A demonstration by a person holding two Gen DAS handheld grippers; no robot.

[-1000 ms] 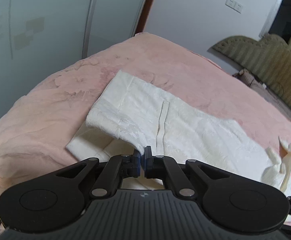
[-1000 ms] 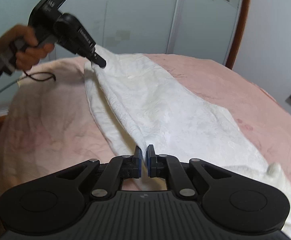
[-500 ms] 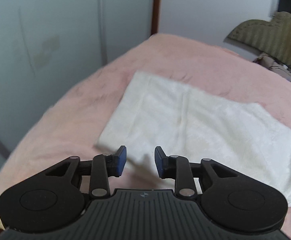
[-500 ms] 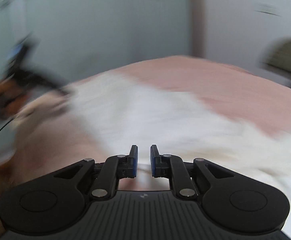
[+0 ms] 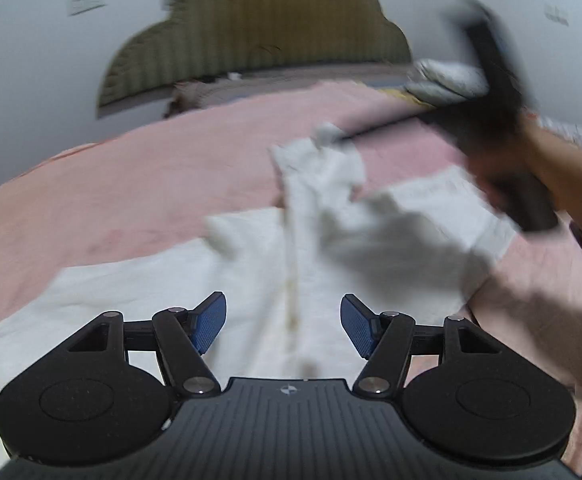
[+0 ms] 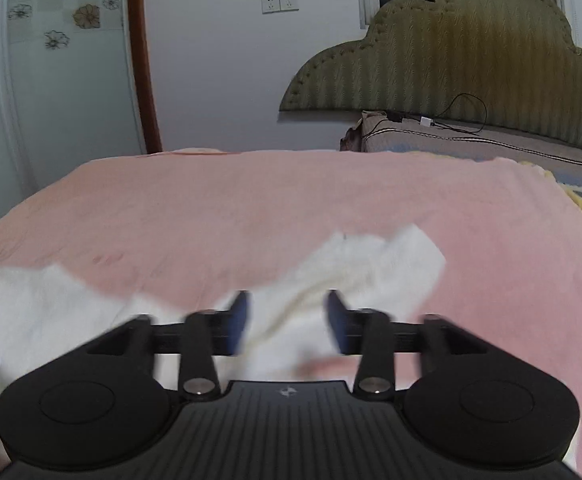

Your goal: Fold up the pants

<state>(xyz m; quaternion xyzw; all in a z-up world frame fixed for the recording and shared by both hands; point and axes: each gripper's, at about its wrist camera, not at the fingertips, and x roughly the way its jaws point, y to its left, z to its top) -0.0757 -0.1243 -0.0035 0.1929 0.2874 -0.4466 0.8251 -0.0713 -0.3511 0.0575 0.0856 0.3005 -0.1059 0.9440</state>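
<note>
White pants (image 5: 163, 304) lie folded lengthwise on a pink bed cover (image 5: 131, 184). A seam runs up the middle between my left fingers. My left gripper (image 5: 283, 326) is open and empty, just above the fabric. The far end of the pants (image 5: 323, 168) is bunched and raised. My right gripper (image 5: 503, 128) shows blurred at the upper right of the left wrist view, near that bunched end. In the right wrist view my right gripper (image 6: 287, 320) is open, blurred, with the crumpled pants end (image 6: 375, 264) between and beyond its fingers.
An olive padded headboard (image 6: 451, 52) stands against the white wall behind the bed. A pillow or bedding with a cable (image 6: 467, 136) lies below it. A wardrobe door with flower stickers (image 6: 51, 20) is at the left. The person's hand (image 5: 563, 176) holds the right gripper.
Both grippers have let go of the pants and opened wide. Both views have swung towards the headboard end. The pants now lie flat instead of being held up.
</note>
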